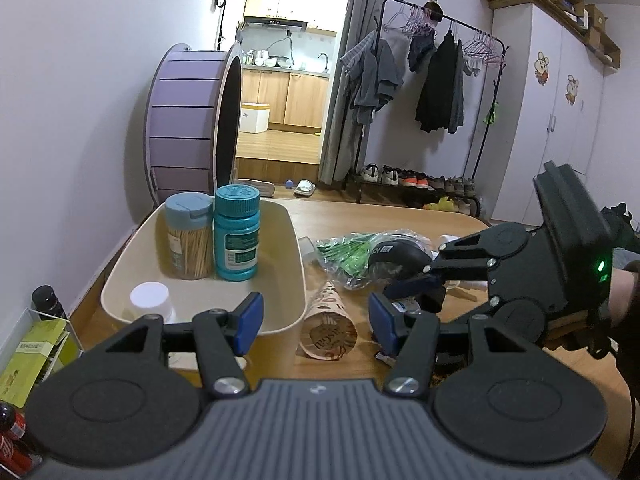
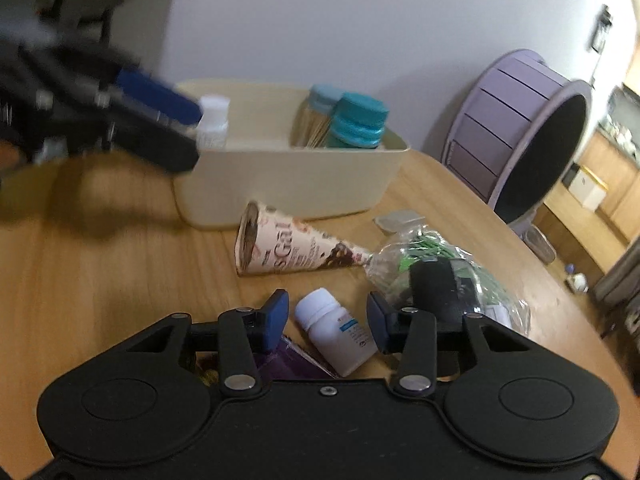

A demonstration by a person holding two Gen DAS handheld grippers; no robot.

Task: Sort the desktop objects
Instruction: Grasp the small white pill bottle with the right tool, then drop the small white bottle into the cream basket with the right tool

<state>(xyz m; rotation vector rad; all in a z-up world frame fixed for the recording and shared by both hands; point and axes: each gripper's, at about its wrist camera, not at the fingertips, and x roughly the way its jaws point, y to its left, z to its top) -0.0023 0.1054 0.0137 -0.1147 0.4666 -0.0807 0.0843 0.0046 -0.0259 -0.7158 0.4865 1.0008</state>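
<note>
Lying on its side on the wooden table (image 2: 100,280), white bottle (image 2: 340,330) between the wide-open, empty pads of the right gripper (image 2: 327,316), touching neither, near the paper cone (image 2: 288,246) and beige bin (image 2: 288,176); left gripper (image 1: 314,322) also wide open, holding nothing, above the bin's near edge.

The bin (image 1: 280,312) is cream; in it stand a teal bottle (image 1: 236,236) and a blue-lidded jar (image 1: 189,236). The white bottle (image 2: 340,330) has a blue label. The cone (image 2: 296,250) is patterned pink-brown. The bench (image 2: 100,280) is wood-grained. Both tools carry blue pads (image 2: 276,316).
</note>
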